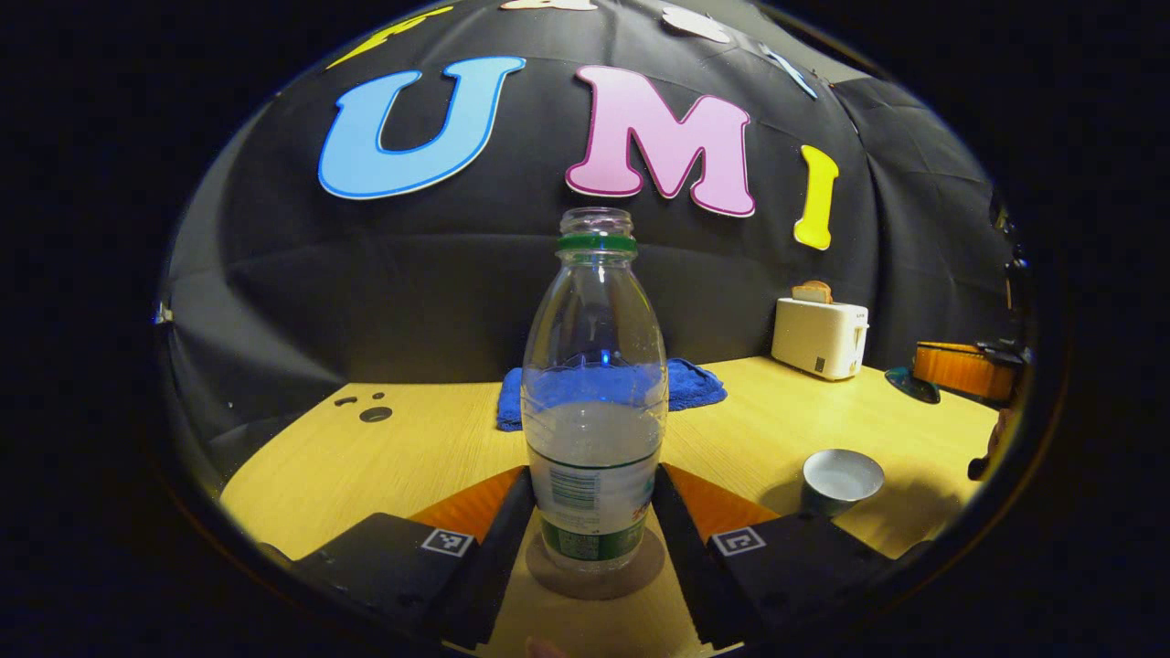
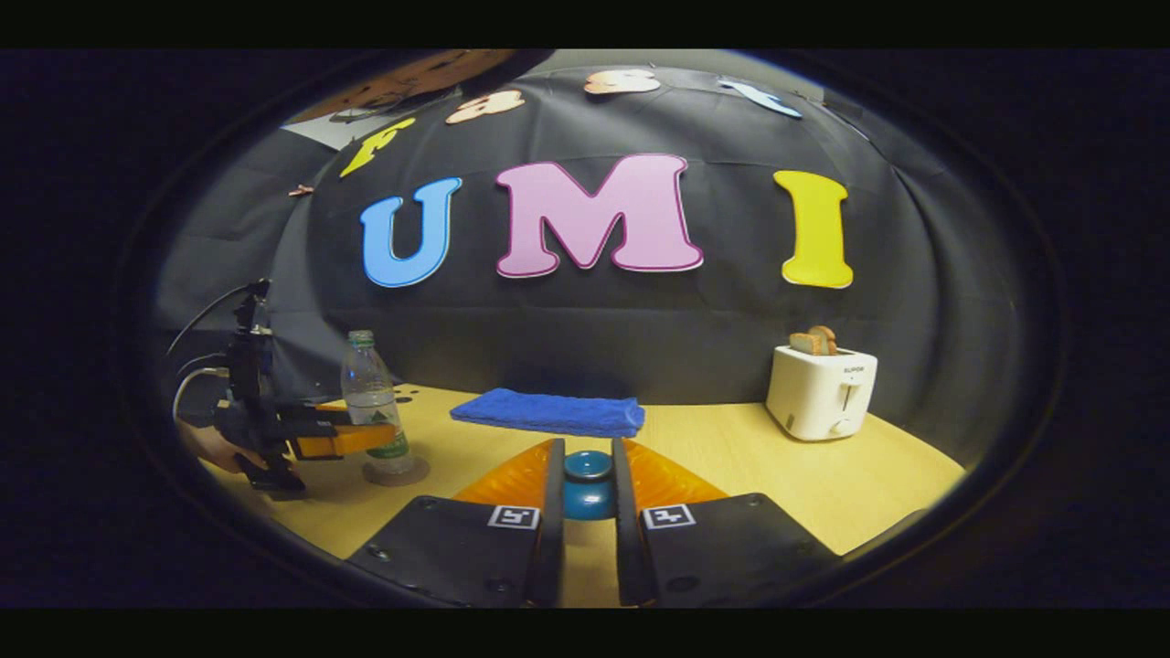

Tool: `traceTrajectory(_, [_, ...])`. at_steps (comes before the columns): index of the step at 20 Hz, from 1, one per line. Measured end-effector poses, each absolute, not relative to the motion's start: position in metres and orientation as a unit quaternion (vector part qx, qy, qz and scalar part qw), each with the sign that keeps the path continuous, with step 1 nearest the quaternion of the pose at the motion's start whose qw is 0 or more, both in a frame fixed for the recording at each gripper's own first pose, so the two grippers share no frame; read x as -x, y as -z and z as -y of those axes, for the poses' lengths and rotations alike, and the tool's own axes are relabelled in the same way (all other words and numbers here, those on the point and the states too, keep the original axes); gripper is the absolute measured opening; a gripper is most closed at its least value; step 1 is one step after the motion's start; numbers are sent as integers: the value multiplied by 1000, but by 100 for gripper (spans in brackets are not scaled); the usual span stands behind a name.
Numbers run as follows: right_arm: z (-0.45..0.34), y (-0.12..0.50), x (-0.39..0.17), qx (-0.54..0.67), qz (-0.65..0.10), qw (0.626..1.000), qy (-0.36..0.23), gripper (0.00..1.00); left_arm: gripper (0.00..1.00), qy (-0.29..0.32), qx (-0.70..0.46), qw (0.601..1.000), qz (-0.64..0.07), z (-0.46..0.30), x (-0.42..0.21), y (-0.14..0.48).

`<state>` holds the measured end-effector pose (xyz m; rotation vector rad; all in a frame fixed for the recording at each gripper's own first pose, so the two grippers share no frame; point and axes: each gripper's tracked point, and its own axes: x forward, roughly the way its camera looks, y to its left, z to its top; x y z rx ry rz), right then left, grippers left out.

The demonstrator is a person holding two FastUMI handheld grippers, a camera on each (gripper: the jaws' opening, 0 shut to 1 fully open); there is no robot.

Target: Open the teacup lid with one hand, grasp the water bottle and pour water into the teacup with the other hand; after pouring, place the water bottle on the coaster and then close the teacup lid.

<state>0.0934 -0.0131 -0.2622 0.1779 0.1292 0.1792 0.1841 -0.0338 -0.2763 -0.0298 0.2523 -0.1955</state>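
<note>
Standing on the coaster [image 1: 596, 574], the water bottle [image 1: 594, 402] sits between the jaws of your left gripper [image 1: 592, 539]; those jaws flank its lower label and look to be touching both sides, though whether you are pressing or letting go I cannot tell; the bottle is uncapped and partly full. Your right gripper [image 2: 585, 512] has its jaws clamped on the teacup lid [image 2: 587, 484], gripping it close by the knob; the open teacup [image 1: 841, 480] sits on the bench [image 1: 411, 457] to the right of the bottle, near but apart, in the left gripper view.

My judgement is that the pour is done and the lid is what remains. Pulling your left gripper back at an angle could drag a jaw against the bottle and tip it off the coaster; with no cap, it would spill across the bench. Bringing the lid over off-centre could knock the cup's rim or leave the lid tilted; the cup is light-looking and may slide.

The bench is pale wood grain, smooth and well lit; a folded blue towel [image 2: 548, 413] lies toward the back; a white toaster [image 2: 823, 391] holding bread stands at the right; black cloth closes the booth behind.
</note>
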Motion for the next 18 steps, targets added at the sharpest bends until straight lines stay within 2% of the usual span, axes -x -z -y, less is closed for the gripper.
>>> traceTrajectory(2, [1,267,-94,-95,-72,988,-94,31,80,98,22,987,-125,32,-182,278])
traceTrajectory(3, [-3,269,-95,-97,-75,988,-97,26,80,97,25,987,-124,30,-181,277])
traceTrajectory(4, [-8,270,-96,-98,-77,987,-100,31,80,96,26,987,-122,29,-181,277])
traceTrajectory(7, [-24,276,-99,-105,-83,985,-112,31,80,103,18,987,-120,31,-179,276])
traceTrajectory(8, [-30,281,-101,-107,-89,983,-117,26,80,106,12,987,-119,34,-179,274])
traceTrajectory(9, [-36,284,-102,-108,-93,982,-122,31,81,109,9,987,-118,35,-178,273])
traceTrajectory(11, [-44,292,-104,-106,-101,981,-130,22,81,113,11,987,-115,37,-177,272])
traceTrajectory(13, [-49,300,-104,-103,-110,979,-135,31,82,114,14,987,-115,36,-176,272])
traceTrajectory(14, [-52,304,-105,-103,-114,979,-136,31,82,115,13,987,-116,36,-176,272])
traceTrajectory(15, [-54,307,-105,-103,-117,978,-137,29,77,116,10,986,-116,36,-177,271])
traceTrajectory(16, [-55,310,-106,-103,-121,978,-137,27,82,118,8,986,-116,37,-178,270])
traceTrajectory(18, [-57,316,-106,-103,-128,977,-138,27,83,120,2,986,-112,37,-178,267])
